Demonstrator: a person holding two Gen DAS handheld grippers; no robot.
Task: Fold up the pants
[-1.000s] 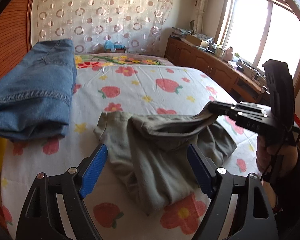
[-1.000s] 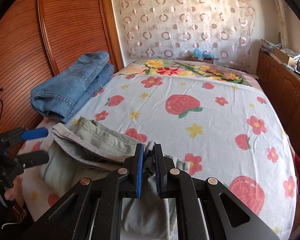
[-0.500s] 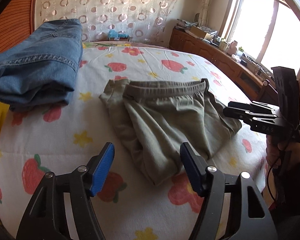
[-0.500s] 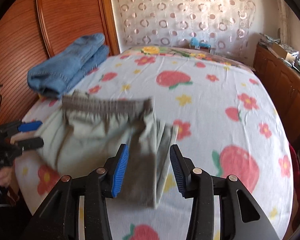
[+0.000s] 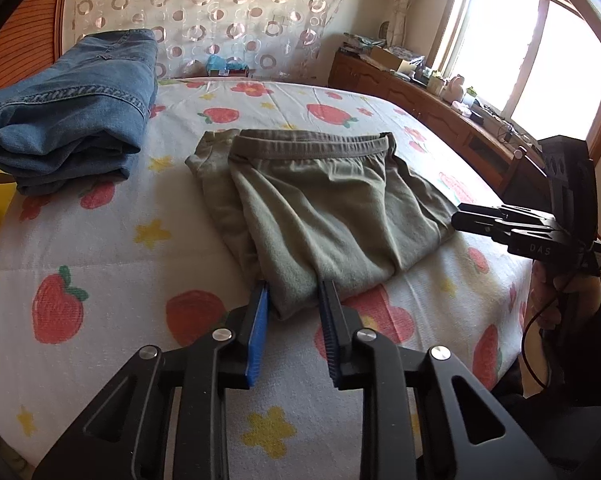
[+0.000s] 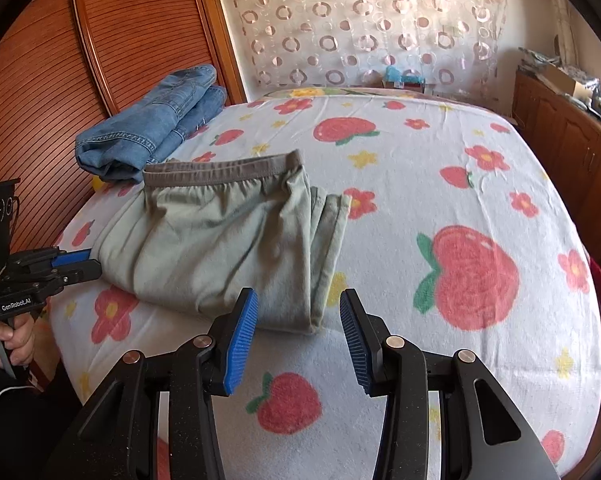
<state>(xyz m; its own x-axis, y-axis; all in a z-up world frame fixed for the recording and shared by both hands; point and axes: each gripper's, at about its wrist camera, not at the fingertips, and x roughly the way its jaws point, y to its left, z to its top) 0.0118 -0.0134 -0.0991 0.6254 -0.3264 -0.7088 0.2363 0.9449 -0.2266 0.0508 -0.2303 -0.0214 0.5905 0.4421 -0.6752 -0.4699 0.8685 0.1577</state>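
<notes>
Olive-green pants (image 5: 320, 208) lie folded flat on the strawberry-print bed sheet (image 5: 100, 260), with the waistband on the far side. My left gripper (image 5: 294, 292) has its jaws closing around the near corner of the pants. The fabric is between the blue pads, but they do not clamp it. In the right wrist view the pants (image 6: 220, 232) spread ahead of my right gripper (image 6: 299, 300). Its jaws are apart and narrowing slightly, and the other near corner sits just ahead of the tips, untouched. The left gripper (image 6: 94, 262) shows at the pants' left edge, and the right gripper (image 5: 456, 220) at their right edge.
Folded blue jeans (image 5: 72, 120) rest at the far left of the bed, by the slatted wooden wall (image 6: 60, 60). A low wooden cabinet (image 5: 440, 104) with clutter runs under the window on the right. A hand (image 6: 8, 340) holds the left gripper's handle.
The right gripper let go of the pants, which dropped flat onto the bed. Both grippers sank toward the near corners. The left jaws narrowed around their corner.
</notes>
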